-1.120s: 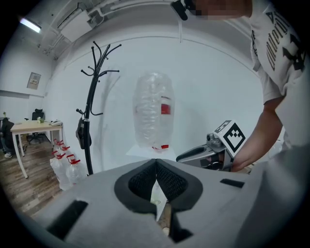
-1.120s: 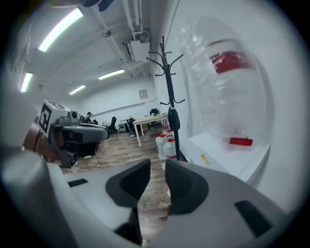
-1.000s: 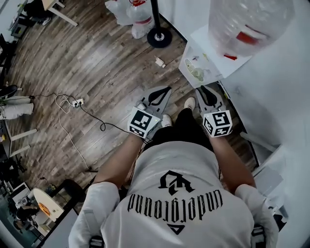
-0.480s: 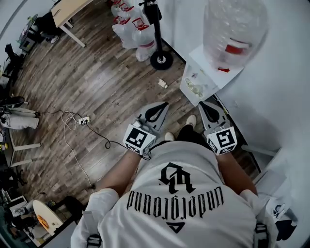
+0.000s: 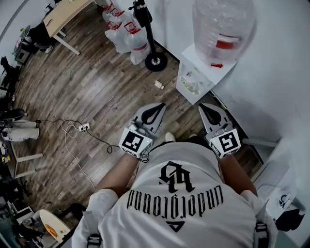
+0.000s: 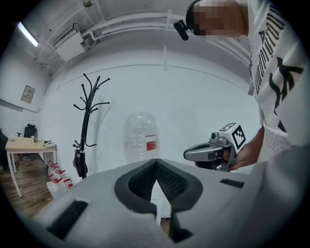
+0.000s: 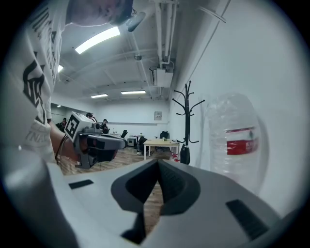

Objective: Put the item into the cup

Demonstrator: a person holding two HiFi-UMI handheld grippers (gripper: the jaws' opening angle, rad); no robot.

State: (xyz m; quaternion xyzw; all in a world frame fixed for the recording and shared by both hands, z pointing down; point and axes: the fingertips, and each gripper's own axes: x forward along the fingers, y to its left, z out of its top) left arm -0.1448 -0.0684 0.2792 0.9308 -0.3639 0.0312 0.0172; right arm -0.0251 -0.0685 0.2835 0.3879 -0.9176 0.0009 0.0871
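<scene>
Neither a cup nor a loose item shows in any view. In the head view my left gripper (image 5: pixel 156 107) and right gripper (image 5: pixel 207 107) are held side by side in front of the person's body, above the wooden floor, both pointing toward a water dispenser (image 5: pixel 197 77). Both are shut and hold nothing. In the left gripper view its own jaws (image 6: pixel 156 162) meet at the tips, and the right gripper (image 6: pixel 190 154) floats at the right in a hand. The right gripper view shows its jaws (image 7: pixel 157 162) closed, with the left gripper (image 7: pixel 121 141) at the left.
A big clear water bottle (image 5: pixel 220 29) tops the dispenser by the white wall. A coat stand (image 5: pixel 156 62) and water jugs (image 5: pixel 121 29) stand beyond. A cable with a power strip (image 5: pixel 83 128) lies on the floor at the left. A desk (image 5: pixel 63 14) is far left.
The head view has swung, so the dispenser and coat stand sit further left and more of the room's far end shows. Both grippers have sunk slightly in the view, still side by side.
</scene>
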